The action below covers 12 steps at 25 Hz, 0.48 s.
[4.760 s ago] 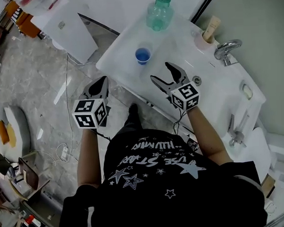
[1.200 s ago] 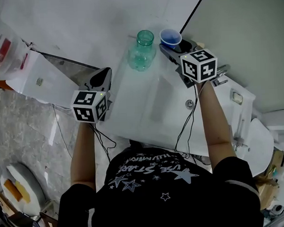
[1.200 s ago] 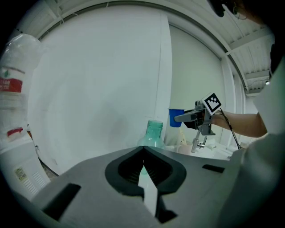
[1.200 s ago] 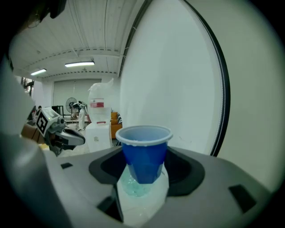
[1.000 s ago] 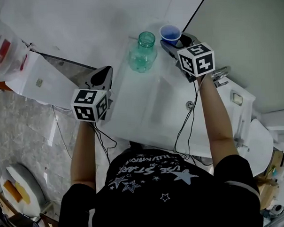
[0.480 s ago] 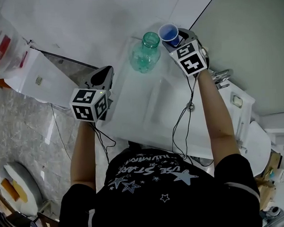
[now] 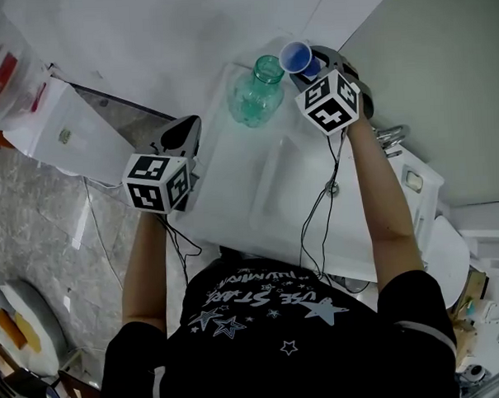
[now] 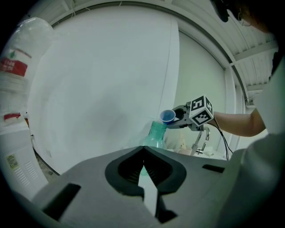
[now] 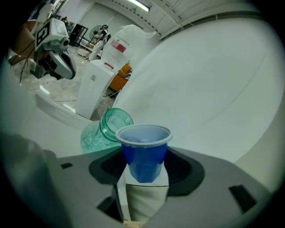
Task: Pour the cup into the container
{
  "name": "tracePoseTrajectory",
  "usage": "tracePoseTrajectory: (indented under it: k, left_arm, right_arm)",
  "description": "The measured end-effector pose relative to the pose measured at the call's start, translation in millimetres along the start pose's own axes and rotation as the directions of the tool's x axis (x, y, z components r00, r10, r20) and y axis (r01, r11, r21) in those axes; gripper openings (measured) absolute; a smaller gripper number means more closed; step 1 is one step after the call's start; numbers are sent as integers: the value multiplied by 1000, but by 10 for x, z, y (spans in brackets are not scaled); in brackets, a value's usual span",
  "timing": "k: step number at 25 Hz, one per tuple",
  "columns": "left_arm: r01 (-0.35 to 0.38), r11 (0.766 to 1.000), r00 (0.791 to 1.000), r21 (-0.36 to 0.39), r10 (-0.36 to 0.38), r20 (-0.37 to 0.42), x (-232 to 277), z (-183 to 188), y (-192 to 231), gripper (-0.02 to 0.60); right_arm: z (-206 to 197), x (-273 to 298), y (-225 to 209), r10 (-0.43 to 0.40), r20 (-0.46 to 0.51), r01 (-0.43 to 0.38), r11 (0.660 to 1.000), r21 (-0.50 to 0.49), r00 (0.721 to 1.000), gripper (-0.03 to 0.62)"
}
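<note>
Head view: right gripper is clamped on the blue cup, tipped above and just right of the green container at the far end of the white counter; left gripper hangs near-left, well apart. Left gripper view: its jaws are closed together, empty; no stream visible. Right gripper view: contents seem to sit in the cup, so lift and approach look done, with the pour barely begun.

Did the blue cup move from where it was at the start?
Yes. The blue cup stood on the counter in front of the green bottle; now the right gripper holds it up beside the bottle's mouth, tipped toward it.
</note>
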<state>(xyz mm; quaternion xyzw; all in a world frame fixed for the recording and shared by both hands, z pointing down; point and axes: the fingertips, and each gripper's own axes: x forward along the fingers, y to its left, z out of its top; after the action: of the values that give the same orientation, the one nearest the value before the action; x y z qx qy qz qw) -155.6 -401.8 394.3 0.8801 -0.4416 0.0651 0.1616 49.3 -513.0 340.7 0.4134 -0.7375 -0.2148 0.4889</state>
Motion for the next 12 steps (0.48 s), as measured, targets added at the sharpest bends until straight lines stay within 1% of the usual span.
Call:
tracePoseTrajectory:
  k: [3,12]
  left_arm:
    - [3,1000,1000,-4,-3,1,19,-18,-19,11]
    - [13,1000,1000,-16,-13,17,80,-5,-23,11]
  right_arm:
    - [-10,10,-20,-16,-13,15,999,-43,1000,262]
    - [21,37,-36,-45,-35,40,991,-128,998,262]
